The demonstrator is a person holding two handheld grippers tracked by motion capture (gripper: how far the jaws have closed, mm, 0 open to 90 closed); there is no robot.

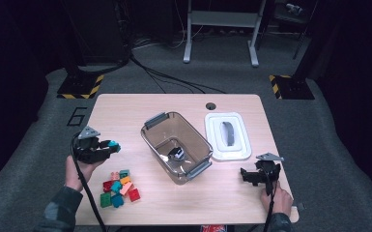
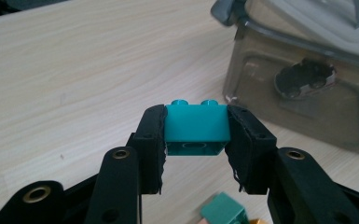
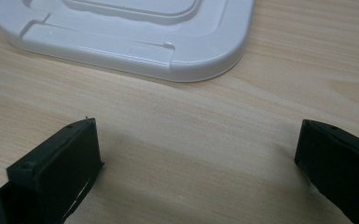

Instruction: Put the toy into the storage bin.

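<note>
- Teal two-stud building brick (image 2: 196,125): clamped by its two side faces between the black jaws of the left gripper (image 2: 196,140), studs upward; it is held clear of the table, to the left of the bin in the high view (image 1: 113,145).
- Left gripper (image 1: 107,147): carried in the person's left hand (image 1: 77,169), left of the bin and above the brick pile.
- Translucent grey storage bin (image 1: 193,137): set near the middle of the wooden table (image 1: 125,108), lidless, with grey latch handles at both ends.
- Toy car (image 1: 176,153): lying on the bin's floor; it is seen through the bin's wall in the left gripper view (image 2: 306,77).
- Loose brick pile (image 1: 118,187): red, green, teal and orange pieces gathered on the table, below and left of the bin.
- White lid (image 1: 228,135): laid flat just right of the bin, grey handle on top; its rounded corner is seen in the right gripper view (image 3: 191,56).
- Right gripper (image 1: 251,175): held low, below the lid and right of the bin; in the right gripper view its jaws are spread wide apart over bare wood (image 3: 198,154), nothing between them.
</note>
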